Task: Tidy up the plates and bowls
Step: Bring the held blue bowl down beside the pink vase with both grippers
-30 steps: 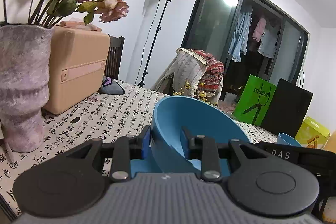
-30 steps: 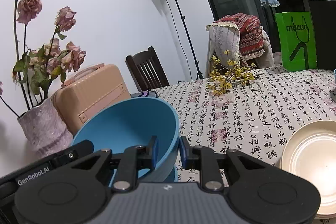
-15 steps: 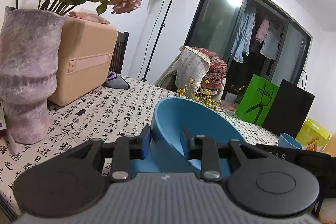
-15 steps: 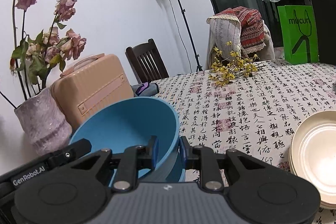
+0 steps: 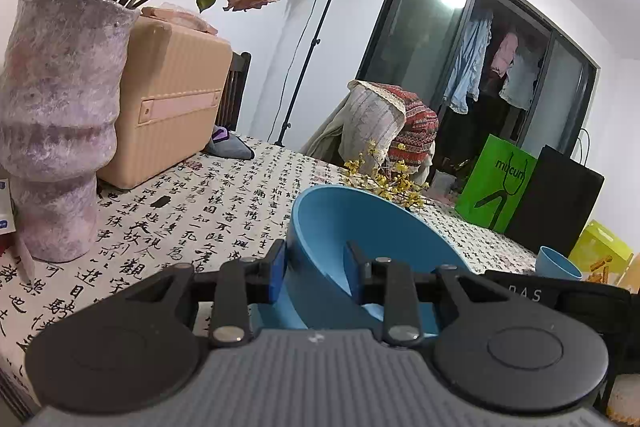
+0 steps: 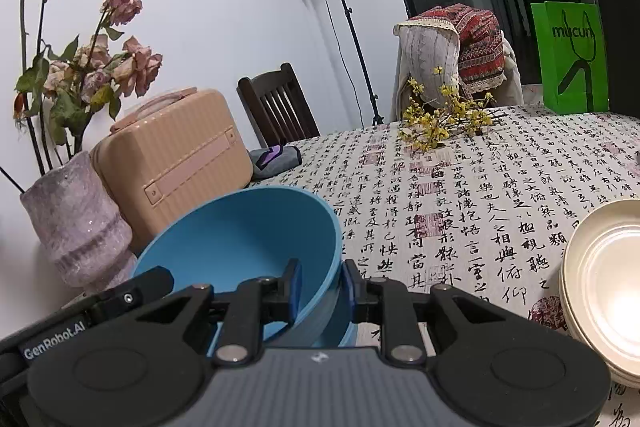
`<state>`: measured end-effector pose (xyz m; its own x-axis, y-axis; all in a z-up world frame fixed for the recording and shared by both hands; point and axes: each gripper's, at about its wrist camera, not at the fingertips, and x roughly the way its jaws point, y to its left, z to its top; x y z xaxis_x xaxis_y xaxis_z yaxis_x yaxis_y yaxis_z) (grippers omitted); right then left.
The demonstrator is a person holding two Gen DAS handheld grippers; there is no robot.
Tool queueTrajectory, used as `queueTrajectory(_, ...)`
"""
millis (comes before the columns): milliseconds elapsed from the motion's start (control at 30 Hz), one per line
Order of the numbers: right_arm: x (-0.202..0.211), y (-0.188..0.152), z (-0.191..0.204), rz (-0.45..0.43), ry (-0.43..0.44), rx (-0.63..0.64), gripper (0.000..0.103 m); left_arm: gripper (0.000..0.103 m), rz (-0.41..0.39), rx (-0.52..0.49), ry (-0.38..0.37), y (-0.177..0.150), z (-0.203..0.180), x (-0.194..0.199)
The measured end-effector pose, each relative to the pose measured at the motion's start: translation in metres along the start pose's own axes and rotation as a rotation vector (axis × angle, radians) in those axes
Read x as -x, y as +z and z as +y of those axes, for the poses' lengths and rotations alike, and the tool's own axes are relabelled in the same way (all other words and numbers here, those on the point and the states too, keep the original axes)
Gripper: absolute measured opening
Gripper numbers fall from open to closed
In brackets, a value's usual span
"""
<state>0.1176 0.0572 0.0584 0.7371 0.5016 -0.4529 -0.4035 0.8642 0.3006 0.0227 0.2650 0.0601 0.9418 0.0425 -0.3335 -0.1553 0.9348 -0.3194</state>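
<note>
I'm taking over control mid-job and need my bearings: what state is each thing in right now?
Large blue bowl: tilted, gripped at opposite rim walls by both grippers.
Left gripper: shut on the bowl's wall.
Right gripper: shut on the bowl's wall.
Cream plates: stacked on the table, untouched.
Small blue cup: upright, apart from the bowl.
Pink-grey vase of dried roses: upright.
Beige hard case: closed.

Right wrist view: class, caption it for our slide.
Right gripper clamps the blue bowl's rim beside stacked cream plates on the calligraphy tablecloth.
</note>
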Motion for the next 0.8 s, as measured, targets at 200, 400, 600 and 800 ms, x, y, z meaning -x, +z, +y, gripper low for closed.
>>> queueTrajectory(200, -0.003, -0.002, 0.0, 0.008, -0.004, 0.002, 0.021, 0.03, 0.012, 0.002, 0.006, -0.004, 0.003, -0.003)
queueTrajectory(400, -0.006, -0.002, 0.001, 0.008, -0.005, 0.007, 0.021, 0.03, 0.016, -0.006, 0.012, -0.006, 0.002, -0.006)
queueTrajectory(600, -0.009, -0.004, 0.0, 0.012, -0.009, 0.013, 0.021, 0.03, 0.023, -0.014, 0.02, -0.01, 0.003, -0.01)
queueTrajectory(800, -0.014, -0.008, 0.001, 0.015, -0.018, 0.031, 0.021, 0.03, 0.033, -0.022, 0.035, -0.014, 0.004, -0.015)
